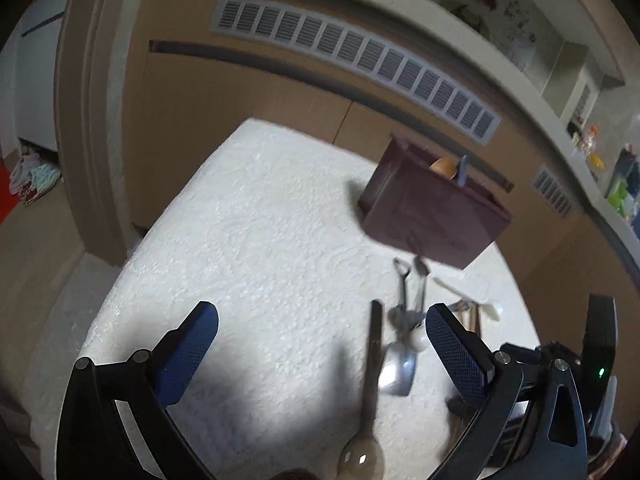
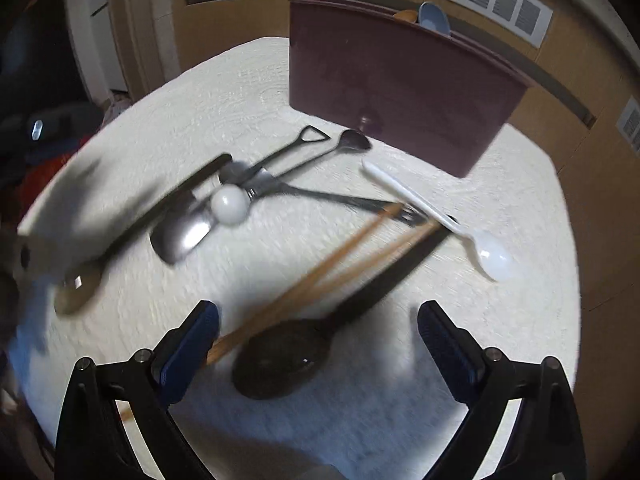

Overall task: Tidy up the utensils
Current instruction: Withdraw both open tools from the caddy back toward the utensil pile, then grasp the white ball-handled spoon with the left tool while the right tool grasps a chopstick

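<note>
Looking over the white bench [image 2: 500,340], you have both tools spread wide and holding nothing: the left tool [image 1: 322,344] hangs above the left side of the pile, and the right tool [image 2: 318,340] is low over the dark wooden spoon [image 2: 280,364]. The maroon holder [image 2: 400,80] stands at the far edge, and two spoon heads already show above its rim, so I judge the loose pieces lie in front of it waiting for the same place. The dark wooden spoon has its bowl toward you, between the right tool's fingers, and its handle runs away to the upper right. The chopsticks [image 2: 320,276] lie almost parallel to it, just at its left side, with the near ends by the right tool's left finger [image 2: 192,344]. The white plastic spoon [image 2: 460,228] crosses over their far ends, bowl to the lower right. The metal spoons [image 2: 188,228] are crossed together further left, near the black-handled spoon [image 1: 370,392].
</note>
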The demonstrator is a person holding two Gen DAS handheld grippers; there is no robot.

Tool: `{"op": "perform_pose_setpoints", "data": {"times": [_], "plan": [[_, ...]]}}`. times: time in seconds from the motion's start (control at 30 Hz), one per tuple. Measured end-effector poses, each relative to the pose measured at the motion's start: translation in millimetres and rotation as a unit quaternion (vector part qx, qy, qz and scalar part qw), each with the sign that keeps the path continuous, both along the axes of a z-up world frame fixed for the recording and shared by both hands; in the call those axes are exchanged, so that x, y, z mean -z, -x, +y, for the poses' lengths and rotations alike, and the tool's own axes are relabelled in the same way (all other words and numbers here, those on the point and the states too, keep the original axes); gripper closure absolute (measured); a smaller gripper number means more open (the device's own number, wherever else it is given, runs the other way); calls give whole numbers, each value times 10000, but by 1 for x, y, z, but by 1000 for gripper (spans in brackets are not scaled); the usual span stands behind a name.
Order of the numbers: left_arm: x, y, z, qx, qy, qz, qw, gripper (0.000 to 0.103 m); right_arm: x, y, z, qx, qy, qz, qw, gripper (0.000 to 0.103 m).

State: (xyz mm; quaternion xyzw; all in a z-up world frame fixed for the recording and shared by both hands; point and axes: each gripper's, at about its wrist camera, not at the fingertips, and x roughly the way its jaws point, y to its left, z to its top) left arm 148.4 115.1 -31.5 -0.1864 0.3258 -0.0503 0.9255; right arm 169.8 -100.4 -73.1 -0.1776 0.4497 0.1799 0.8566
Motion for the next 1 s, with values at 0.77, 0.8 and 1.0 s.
{"op": "perform_pose_setpoints", "data": {"times": [0.77, 0.8, 1.0], "plan": [[10, -14, -102, 452, -1645, 412, 9845, 27, -2, 17, -73, 646, -476, -180, 9966, 4], [11, -17, -103, 477, -1696, 428, 9834, 50, -4, 18, -75, 678, -508, -228, 9961, 4], [22, -32, -111, 958, -1552, 750, 9804, 55, -10, 25, -80, 739, -668, -450, 9940, 4]]}}
